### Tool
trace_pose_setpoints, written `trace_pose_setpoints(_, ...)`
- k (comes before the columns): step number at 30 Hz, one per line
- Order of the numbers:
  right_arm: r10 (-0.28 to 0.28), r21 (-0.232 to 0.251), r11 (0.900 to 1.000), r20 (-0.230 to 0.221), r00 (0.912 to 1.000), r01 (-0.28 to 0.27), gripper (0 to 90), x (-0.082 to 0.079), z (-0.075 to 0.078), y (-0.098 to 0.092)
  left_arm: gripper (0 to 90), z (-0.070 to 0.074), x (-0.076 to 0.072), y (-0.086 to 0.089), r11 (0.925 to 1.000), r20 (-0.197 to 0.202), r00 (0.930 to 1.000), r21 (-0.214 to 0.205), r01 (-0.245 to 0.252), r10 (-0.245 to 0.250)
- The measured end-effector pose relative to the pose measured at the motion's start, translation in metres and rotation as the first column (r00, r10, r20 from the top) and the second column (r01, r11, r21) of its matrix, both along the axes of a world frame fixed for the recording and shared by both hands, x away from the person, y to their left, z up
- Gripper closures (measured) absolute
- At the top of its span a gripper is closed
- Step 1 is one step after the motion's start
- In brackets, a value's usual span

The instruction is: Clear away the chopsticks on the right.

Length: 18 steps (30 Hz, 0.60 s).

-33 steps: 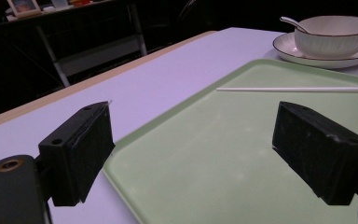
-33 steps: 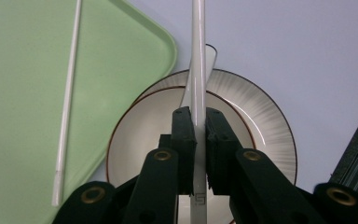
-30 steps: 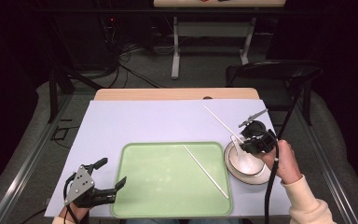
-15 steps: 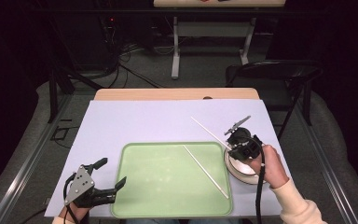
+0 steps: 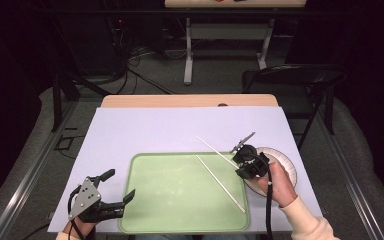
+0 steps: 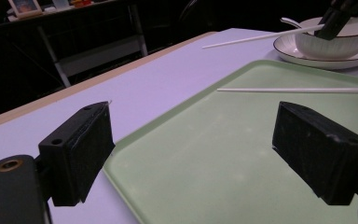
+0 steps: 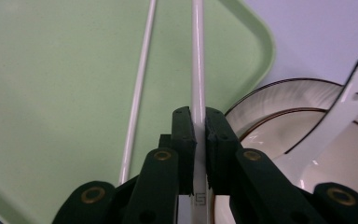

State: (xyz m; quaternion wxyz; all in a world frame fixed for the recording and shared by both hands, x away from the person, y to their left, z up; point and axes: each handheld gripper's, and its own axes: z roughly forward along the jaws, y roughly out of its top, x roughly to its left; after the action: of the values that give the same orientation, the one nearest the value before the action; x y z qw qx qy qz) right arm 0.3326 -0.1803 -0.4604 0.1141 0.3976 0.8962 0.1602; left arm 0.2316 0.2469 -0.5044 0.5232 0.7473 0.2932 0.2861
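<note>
A light green tray (image 5: 175, 220) lies at the table's front. One white chopstick (image 5: 221, 183) rests slantwise on its right half; in the right gripper view it (image 7: 137, 93) lies left of my jaws. My right gripper (image 5: 237, 159) hovers at the tray's right edge, shut on a second white chopstick (image 5: 214, 149) whose free end points back-left over the tray corner. Its pads pinch the stick (image 7: 197, 70) near one end of my right gripper (image 7: 197, 116). My left gripper (image 5: 121, 183) stays low at the tray's front-left corner, open, nothing between its jaws (image 6: 200, 140).
A white bowl (image 6: 335, 44) with a white spoon (image 7: 349, 102) stands on a dark-rimmed plate (image 5: 286, 162) right of the tray. A pale purple mat (image 5: 155, 130) covers the table. A black chair (image 5: 300, 80) stands beyond the right back corner.
My right gripper has carried the chopstick left and down, from over the bowl to the tray's right edge. The left gripper has stayed put.
</note>
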Motion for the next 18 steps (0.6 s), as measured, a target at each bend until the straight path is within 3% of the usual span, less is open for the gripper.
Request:
trace_pose_setpoints(5, -0.01, -0.003, 1.0, -0.03, 0.9995, 0.009, 83.5, -0.007, -0.011, 0.008, 12.2, 0.0, 0.0, 0.0, 1.0, 0.002, 1.0, 0.001, 0.0, 0.0)
trace_pose_setpoints(18, -0.033, -0.013, 0.9994, -0.075, 0.9966, 0.032, 83.5, -0.014, -0.029, 0.008, 12.2, 0.0, 0.0, 0.0, 1.0, 0.005, 1.0, 0.004, 0.001, -0.001)
